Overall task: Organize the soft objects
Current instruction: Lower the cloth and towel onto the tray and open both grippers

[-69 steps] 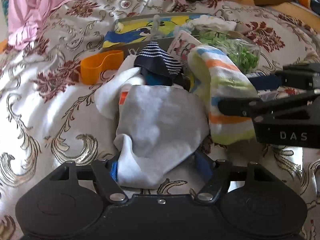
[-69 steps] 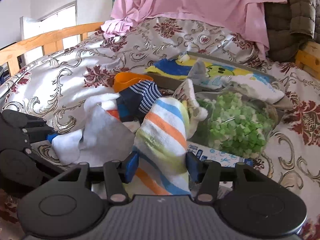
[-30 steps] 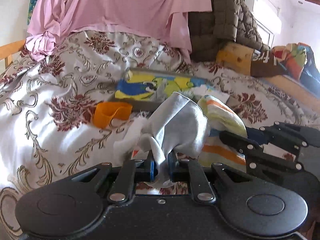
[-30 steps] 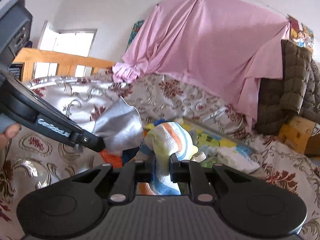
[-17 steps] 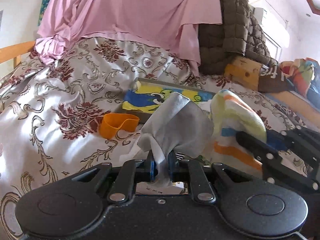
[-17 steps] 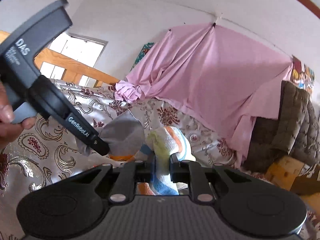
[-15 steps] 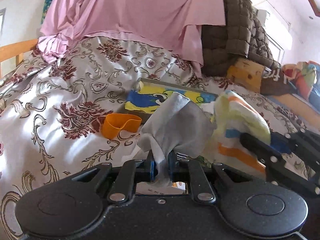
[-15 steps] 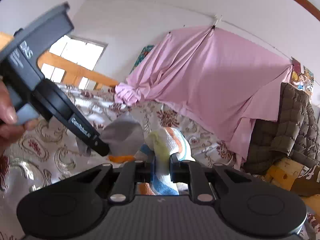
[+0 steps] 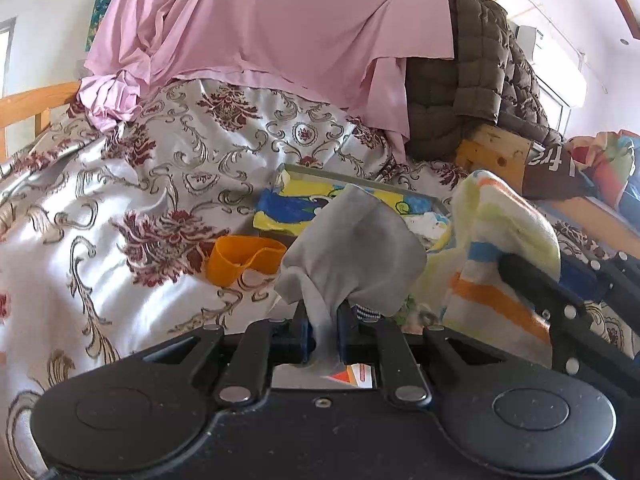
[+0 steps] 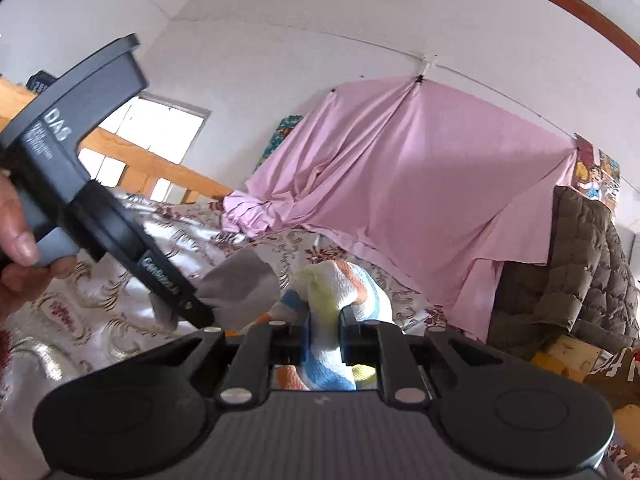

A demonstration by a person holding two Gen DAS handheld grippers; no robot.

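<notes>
My left tongs (image 9: pixel 323 334) pinch a grey sock (image 9: pixel 352 256), my right tongs (image 10: pixel 323 336) a striped sock (image 10: pixel 340 284), above the floral bed (image 9: pixel 120 208); a pink sheet (image 10: pixel 420 184) drapes the far wall.

A floral-patterned bedspread (image 9: pixel 132 208), cream with maroon flowers, covers the bed beyond the fingers. A pink sheet (image 9: pixel 256 24) hangs on the wall straight ahead, its lower edge resting on the bedspread. Ahead and right of the fingers a brown quilted jacket (image 9: pixel 476 80) drapes over a wooden headboard (image 9: pixel 492 152). Far left runs a wooden bed rail (image 9: pixel 36 100). In the right wrist view a window (image 10: pixel 160 128) shows upper left.
</notes>
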